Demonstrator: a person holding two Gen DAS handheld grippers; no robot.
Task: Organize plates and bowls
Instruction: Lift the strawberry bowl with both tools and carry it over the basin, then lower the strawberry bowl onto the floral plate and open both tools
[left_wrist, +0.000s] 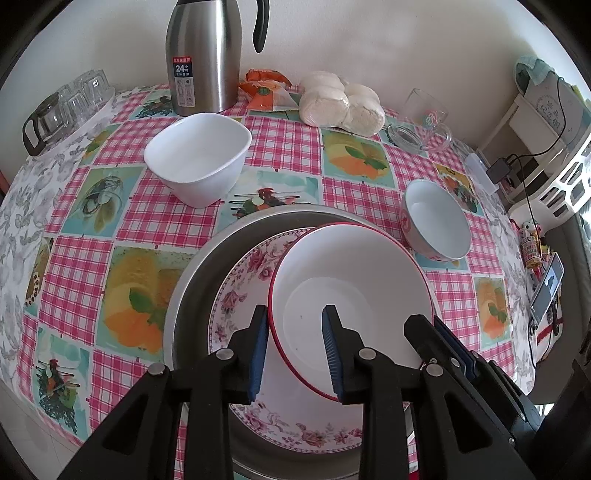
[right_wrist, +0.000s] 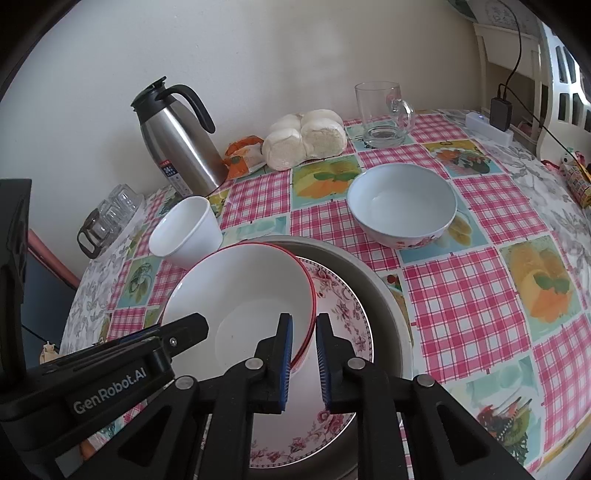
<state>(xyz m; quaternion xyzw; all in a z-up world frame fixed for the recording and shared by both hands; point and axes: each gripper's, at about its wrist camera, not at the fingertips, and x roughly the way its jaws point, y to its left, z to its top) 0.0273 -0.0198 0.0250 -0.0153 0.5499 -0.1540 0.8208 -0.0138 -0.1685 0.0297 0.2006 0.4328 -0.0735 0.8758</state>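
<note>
A red-rimmed white bowl sits tilted inside a floral-patterned plate, which itself lies in a wide grey metal basin near the front edge of a table covered with a pink checked cloth. Both grippers hold this bowl by its rim from opposite sides. The left gripper straddles the bowl's left rim, one blue pad outside and one inside, its jaws drawn narrow around the wall. The right gripper does the same at the bowl's right rim, jaws nearly together with the red edge pinched between the pads. Further back toward the wall edge, a squarish white bowl stands alone on the cloth, left of centre, just in front of a steel thermos jug. A round bowl with a floral outside rests toward the right side of the table, apart from the basin. Along the wall edge lie a bag of white buns and an orange packet, with a glass mug at the back right corner. Upturned glasses on a tray fill the back left corner.
</note>
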